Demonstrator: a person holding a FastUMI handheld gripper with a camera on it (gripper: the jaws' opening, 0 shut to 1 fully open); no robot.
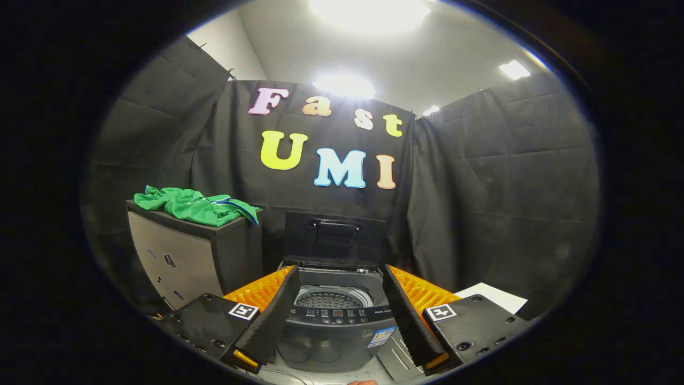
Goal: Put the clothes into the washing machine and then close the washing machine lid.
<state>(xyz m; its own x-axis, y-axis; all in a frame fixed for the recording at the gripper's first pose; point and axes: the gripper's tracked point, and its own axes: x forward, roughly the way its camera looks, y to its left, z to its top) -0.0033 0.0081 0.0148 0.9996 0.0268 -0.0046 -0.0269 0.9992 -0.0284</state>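
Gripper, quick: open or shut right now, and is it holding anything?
Gripper: open, fingers spread wide, holding nothing; the washing machine, lid up, sits between and beyond them.

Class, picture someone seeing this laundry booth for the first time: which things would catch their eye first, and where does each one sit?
Probably the green garment, lying crumpled on top of a dark cabinet beside the washing machine. Next, the washing machine itself, just ahead of and between the fingers of the open gripper, with its lid standing upright and the drum exposed.
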